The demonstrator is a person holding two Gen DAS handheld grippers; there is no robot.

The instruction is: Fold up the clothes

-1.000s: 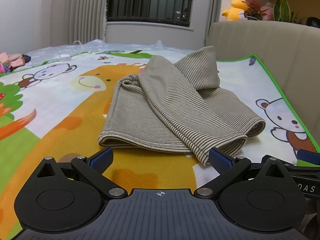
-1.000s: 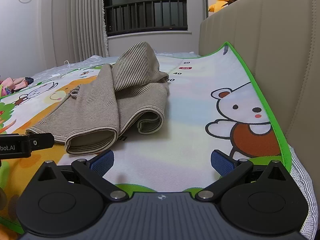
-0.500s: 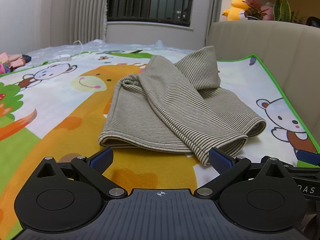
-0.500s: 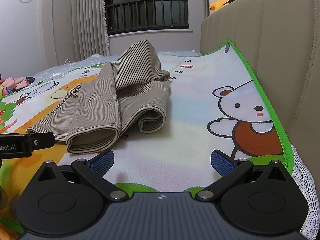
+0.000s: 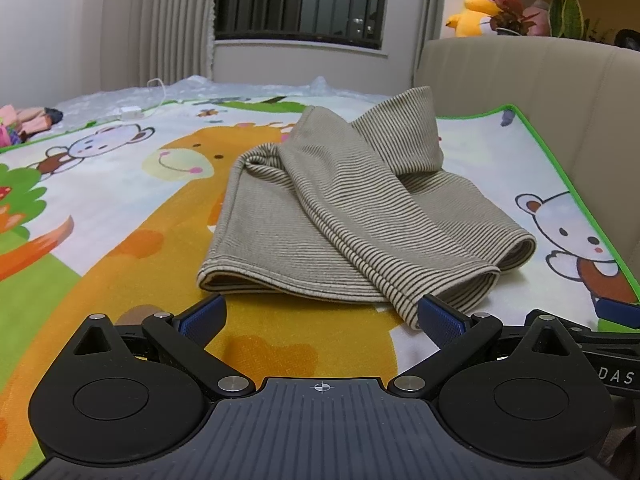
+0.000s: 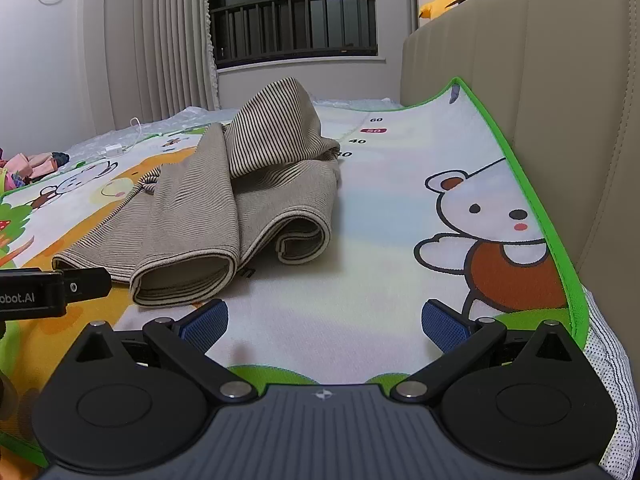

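Observation:
A beige striped garment (image 5: 340,216) lies loosely folded on a cartoon play mat (image 5: 132,208). It also shows in the right wrist view (image 6: 224,216), with two rolled hems facing me. My left gripper (image 5: 320,316) is open and empty, low over the mat, its blue fingertips just short of the garment's near hem. My right gripper (image 6: 324,322) is open and empty over the mat (image 6: 384,216), to the right of the garment and apart from it. Part of the left gripper's body (image 6: 48,292) shows at the left edge of the right wrist view.
A beige sofa (image 5: 560,92) rises along the mat's right edge; it also shows in the right wrist view (image 6: 560,100). A yellow plush toy (image 5: 472,10) and plants sit on top of it. A white charger and cable (image 5: 132,110) and toys (image 5: 24,120) lie at the far left.
Almost nothing differs. The right wrist view has shifted very slightly; the garment and the left gripper have not moved.

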